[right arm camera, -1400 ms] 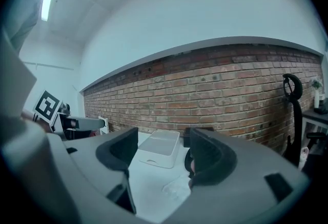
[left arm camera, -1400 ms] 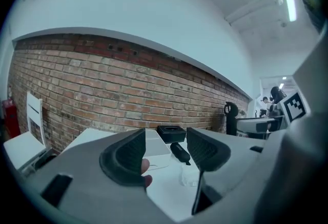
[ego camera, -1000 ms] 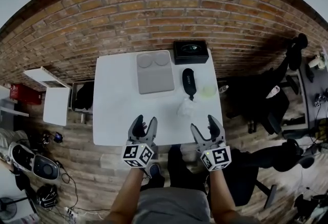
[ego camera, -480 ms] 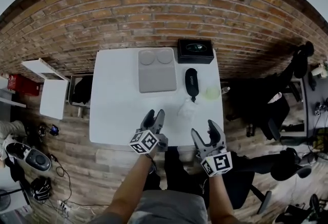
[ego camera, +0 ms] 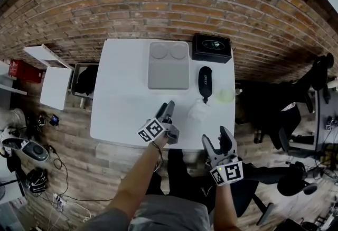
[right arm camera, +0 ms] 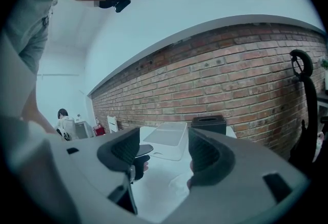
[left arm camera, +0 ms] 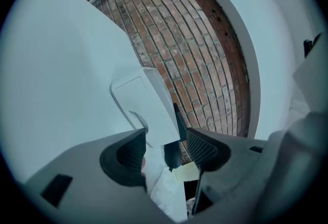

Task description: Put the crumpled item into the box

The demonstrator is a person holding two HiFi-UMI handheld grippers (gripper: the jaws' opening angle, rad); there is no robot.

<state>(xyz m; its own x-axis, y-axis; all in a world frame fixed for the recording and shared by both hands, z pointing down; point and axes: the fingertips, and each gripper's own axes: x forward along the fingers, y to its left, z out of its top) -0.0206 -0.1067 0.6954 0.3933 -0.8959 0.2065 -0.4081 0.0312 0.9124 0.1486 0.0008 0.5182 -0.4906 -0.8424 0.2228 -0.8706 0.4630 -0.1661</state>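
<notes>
The crumpled item (ego camera: 199, 111), a clear-white wad, lies on the white table (ego camera: 121, 98) near its front right. It also shows low between my left jaws, as the same wad (left arm camera: 166, 189). My left gripper (ego camera: 168, 111) is open over the table, just left of the wad and apart from it; in its own view the gripper (left arm camera: 164, 148) holds nothing. A flat grey box (ego camera: 168, 65) lies at the table's back, with a black box (ego camera: 212, 48) at its right. My right gripper (ego camera: 217, 139) hangs open off the front edge, empty (right arm camera: 164, 154).
A black oblong case (ego camera: 205, 81) and a pale yellow disc (ego camera: 226, 95) lie just behind the wad. A brick floor surrounds the table. Black office chairs (ego camera: 274, 119) stand to the right, and a white shelf (ego camera: 55, 87) to the left.
My left gripper has moved forward over the table and to the right, toward the wad. The right gripper has stayed open by the front edge.
</notes>
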